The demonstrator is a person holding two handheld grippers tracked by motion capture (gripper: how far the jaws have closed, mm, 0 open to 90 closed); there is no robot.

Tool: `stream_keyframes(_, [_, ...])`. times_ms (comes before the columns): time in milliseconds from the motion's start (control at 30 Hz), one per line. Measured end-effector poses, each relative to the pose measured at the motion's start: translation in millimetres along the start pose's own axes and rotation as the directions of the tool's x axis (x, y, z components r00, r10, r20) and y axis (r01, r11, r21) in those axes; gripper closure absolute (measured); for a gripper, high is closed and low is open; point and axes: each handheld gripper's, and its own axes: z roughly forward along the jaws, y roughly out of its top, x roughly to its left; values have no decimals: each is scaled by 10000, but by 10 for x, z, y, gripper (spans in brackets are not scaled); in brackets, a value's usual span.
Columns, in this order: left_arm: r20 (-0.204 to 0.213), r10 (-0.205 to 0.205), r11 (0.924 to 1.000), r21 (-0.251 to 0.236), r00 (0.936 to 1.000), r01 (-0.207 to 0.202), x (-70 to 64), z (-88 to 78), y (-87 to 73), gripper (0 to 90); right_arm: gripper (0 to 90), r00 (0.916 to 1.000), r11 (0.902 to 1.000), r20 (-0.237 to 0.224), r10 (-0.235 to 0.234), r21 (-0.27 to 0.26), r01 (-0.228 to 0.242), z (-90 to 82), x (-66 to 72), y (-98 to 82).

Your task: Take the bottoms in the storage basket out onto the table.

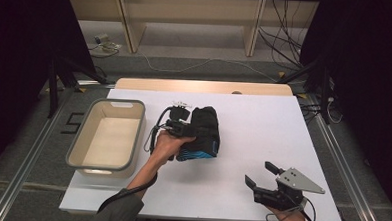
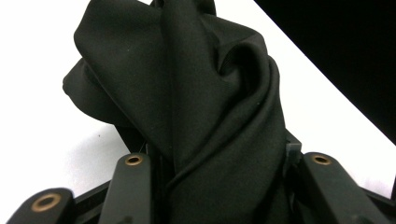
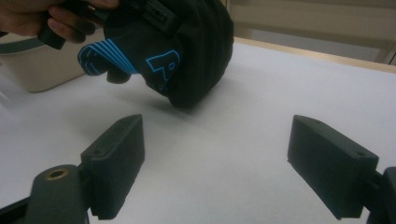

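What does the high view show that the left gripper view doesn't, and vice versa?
High view alone: the beige bin left of the garment, the right tool with jaws apart over bare table, the blue stripes on the garment, and the left hand. Left gripper view alone: the close-up, with the cloth's folds bunched between that tool's two jaws. Both share: the black garment gripped by the left tool, on the white table surface.

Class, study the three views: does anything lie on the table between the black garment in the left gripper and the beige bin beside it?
Nothing visible does. The left gripper is shut on the black garment, and only bare white table separates it from the beige bin.
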Motion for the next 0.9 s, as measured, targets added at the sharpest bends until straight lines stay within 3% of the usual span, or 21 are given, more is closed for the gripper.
stream_keyframes(400, [-108, -74, 9998, 195, 9999, 76, 10, 68, -36, 528, 199, 10000, 10000, 0, 9, 3, -9, 0, 0, 0])
stream_keyframes(900, [-234, 53, 9960, 895, 9997, -32, 25, 147, -73, 457, 200, 10000, 10000, -20, -8, 20, 8, 0, 4, 0])
